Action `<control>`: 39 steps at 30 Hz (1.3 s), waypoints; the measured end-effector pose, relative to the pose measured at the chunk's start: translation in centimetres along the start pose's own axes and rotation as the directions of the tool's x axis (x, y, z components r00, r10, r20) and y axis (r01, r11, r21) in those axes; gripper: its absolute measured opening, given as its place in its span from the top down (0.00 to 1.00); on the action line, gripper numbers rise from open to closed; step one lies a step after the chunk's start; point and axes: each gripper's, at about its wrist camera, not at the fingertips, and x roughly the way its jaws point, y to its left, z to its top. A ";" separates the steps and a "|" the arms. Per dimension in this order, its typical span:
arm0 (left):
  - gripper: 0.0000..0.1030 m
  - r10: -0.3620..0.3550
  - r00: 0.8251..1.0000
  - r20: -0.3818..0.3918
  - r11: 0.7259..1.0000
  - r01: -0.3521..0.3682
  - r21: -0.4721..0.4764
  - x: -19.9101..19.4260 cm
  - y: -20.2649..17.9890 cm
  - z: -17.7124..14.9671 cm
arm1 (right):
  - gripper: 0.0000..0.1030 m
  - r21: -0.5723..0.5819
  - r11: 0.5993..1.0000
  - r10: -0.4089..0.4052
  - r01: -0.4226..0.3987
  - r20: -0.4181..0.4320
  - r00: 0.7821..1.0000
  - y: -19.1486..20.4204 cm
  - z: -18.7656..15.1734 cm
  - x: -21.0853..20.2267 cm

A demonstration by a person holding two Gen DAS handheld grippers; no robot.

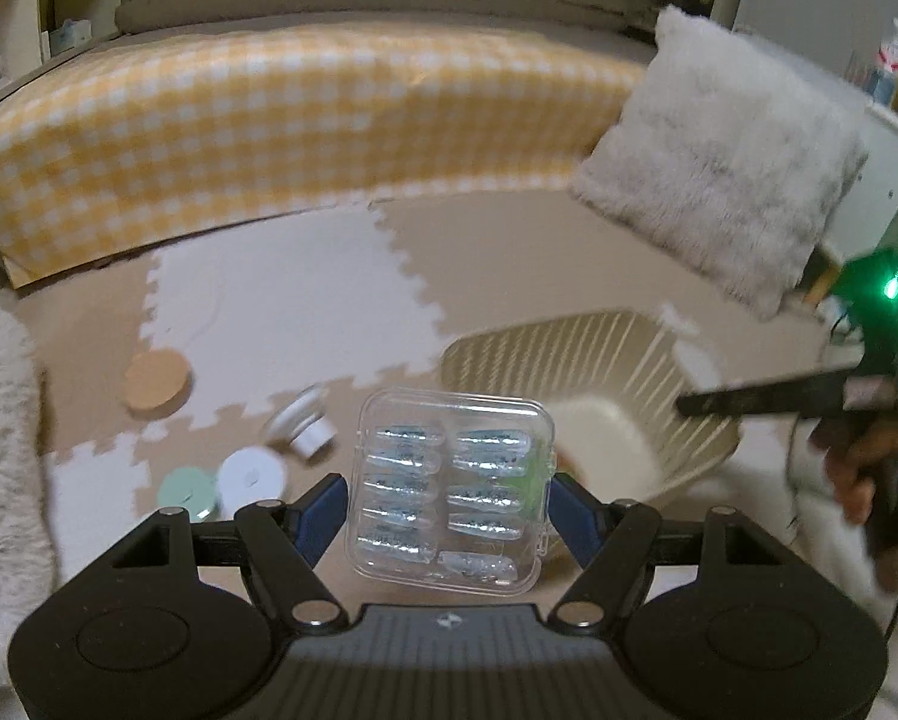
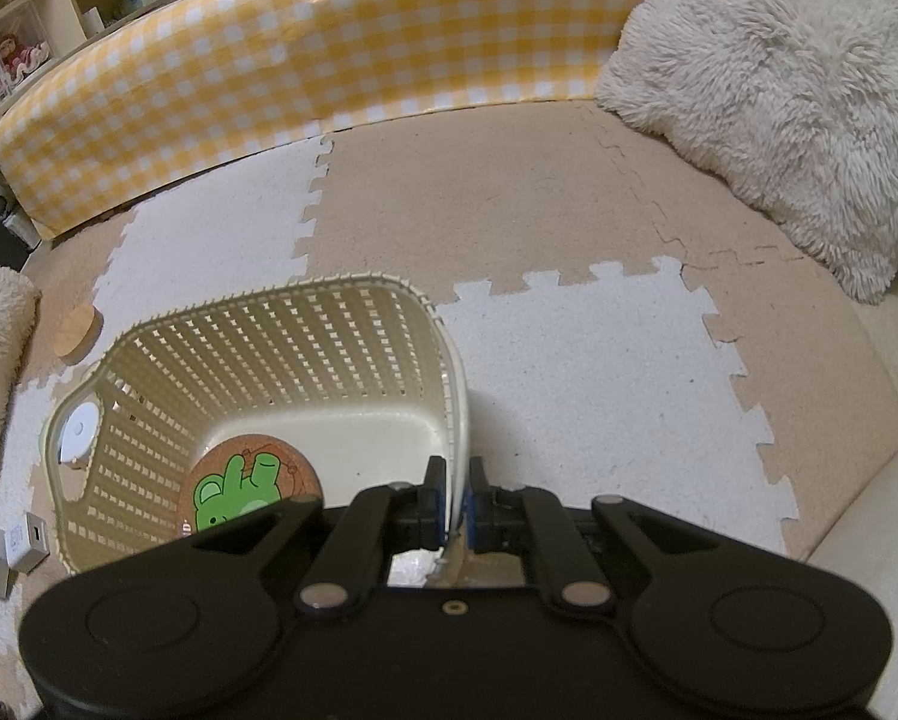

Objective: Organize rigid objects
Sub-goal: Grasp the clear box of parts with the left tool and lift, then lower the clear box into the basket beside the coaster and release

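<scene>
The left tool [image 1: 449,501] has its blue pads closed against the two sides of a clear plastic case [image 1: 452,480] with rows of small capsule-shaped pieces inside, and carries it above the foam floor mat [image 1: 509,252], just beside the near rim of the cream slatted basket [image 2: 281,330]. The right tool [image 2: 456,501] is nearly closed, its fingers pinched on the basket's wall, one inside and one outside, apparently to steady it. Inside the basket lies a cork coaster with a green bear [image 2: 242,489]. Loose on the mat to the left are a plain cork coaster [image 1: 157,383], a mint disc [image 1: 188,489], a white disc [image 1: 251,474] and a small white reel-like piece [image 1: 305,420], none of them in the basket. The left view is smeared, so whether the case is level or slightly tipped is hard to say. The main risk is the grip itself: the case is smooth and hard, held only by its edges, and could slip or pivot out before it clears the rim. If the lid is only snapped shut, a drop might spring it open and scatter the contents. The case could also catch the rim, and a pinch on one thin wall may let the light basket tilt or slide.
</scene>
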 end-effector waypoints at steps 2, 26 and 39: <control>0.28 -0.012 1.000 0.005 1.000 0.012 -0.027 0.6 -0.9 0.8 | 0.94 0.000 1.000 0.001 -0.001 -0.001 1.000 0.0 0.0 0.0; 0.28 -0.146 0.977 -0.158 0.914 0.073 -0.398 14.8 -6.9 4.5 | 0.93 0.006 1.000 0.030 -0.030 -0.002 1.000 -0.4 0.0 -0.1; 0.22 -0.165 0.964 -0.209 0.897 0.059 -0.437 17.8 -7.5 3.2 | 0.93 0.008 0.999 0.032 -0.032 -0.003 0.999 -0.3 0.0 -0.1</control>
